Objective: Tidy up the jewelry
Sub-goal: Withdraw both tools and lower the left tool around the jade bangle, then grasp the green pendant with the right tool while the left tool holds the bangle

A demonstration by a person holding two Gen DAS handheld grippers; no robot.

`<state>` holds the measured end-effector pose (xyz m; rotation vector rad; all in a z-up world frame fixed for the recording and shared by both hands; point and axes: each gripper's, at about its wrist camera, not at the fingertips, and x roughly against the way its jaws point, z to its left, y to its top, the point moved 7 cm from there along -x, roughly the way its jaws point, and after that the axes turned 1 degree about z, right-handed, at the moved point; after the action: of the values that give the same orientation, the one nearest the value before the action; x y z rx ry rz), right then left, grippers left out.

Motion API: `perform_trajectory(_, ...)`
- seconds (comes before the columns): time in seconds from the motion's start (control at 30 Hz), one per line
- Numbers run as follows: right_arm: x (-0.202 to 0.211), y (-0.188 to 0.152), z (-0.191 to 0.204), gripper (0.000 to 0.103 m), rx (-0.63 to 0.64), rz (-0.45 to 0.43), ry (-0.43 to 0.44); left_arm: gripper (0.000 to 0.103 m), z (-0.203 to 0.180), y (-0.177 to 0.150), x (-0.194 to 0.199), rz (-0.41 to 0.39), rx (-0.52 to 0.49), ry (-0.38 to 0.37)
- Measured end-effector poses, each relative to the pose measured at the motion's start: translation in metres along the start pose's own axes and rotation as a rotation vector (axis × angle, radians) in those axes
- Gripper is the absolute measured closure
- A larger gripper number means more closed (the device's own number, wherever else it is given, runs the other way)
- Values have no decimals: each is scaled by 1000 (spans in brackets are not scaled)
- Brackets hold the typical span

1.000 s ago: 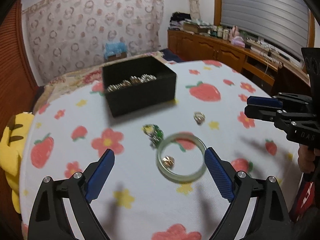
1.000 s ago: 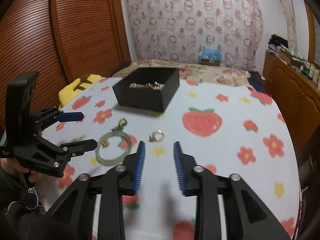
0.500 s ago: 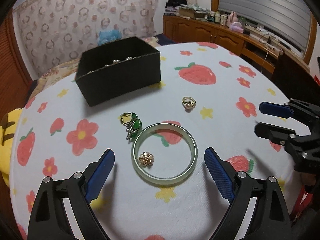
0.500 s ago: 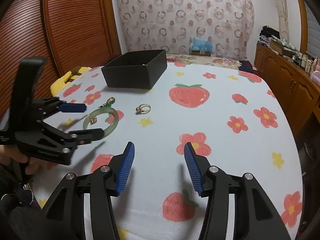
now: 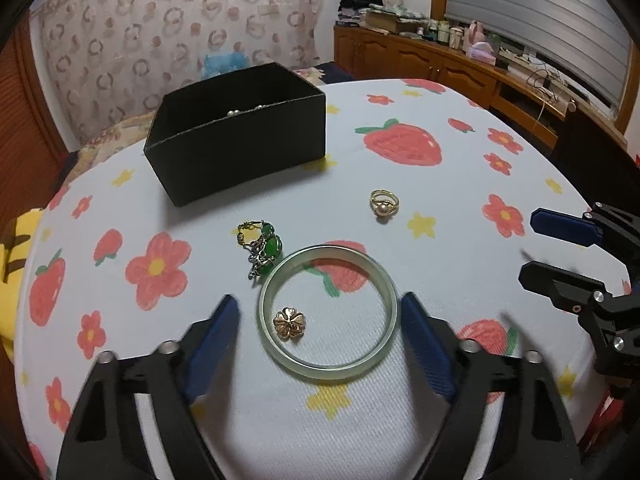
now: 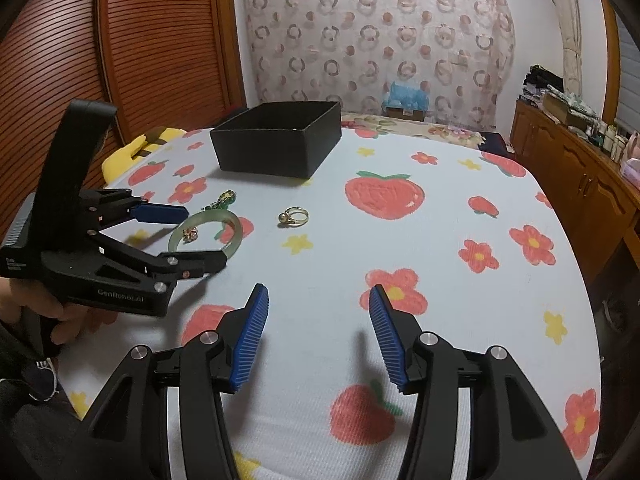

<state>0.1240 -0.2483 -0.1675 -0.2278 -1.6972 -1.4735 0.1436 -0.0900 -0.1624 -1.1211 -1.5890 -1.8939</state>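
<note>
A pale green jade bangle [image 5: 328, 312] lies on the strawberry tablecloth with a gold flower charm [image 5: 289, 323] inside it. My left gripper [image 5: 320, 336] is open, one finger on each side of the bangle, close to the cloth. A green-stone pendant [image 5: 264, 249] lies just beyond it, and a gold pearl ring [image 5: 383, 202] to the right. A black open box [image 5: 240, 136] stands further back with jewelry inside. My right gripper [image 6: 316, 332] is open and empty above the cloth, right of the bangle [image 6: 208, 232]. The ring [image 6: 294, 216] and box [image 6: 276, 144] show in the right wrist view.
A round table [image 6: 440, 240] carries everything. A yellow plush [image 5: 12, 240] sits off the table's left edge. A wooden cabinet [image 5: 460, 68] with clutter stands at the right, a wooden sliding door [image 6: 120, 60] at the left.
My left gripper has come down and forward, and its fingers now straddle the bangle. My right gripper has opened wider and drawn back from the jewelry.
</note>
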Motion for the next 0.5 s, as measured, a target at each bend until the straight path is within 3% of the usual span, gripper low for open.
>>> perform_trajectory(0.17, 0, -1, 0, 48, 5, 2, -4, 34, 1, -4, 7, -11, 2, -4)
perform_trajectory(0.5, -2, 5, 5, 48, 15, 15, 14, 34, 17, -8, 53, -112, 44, -26)
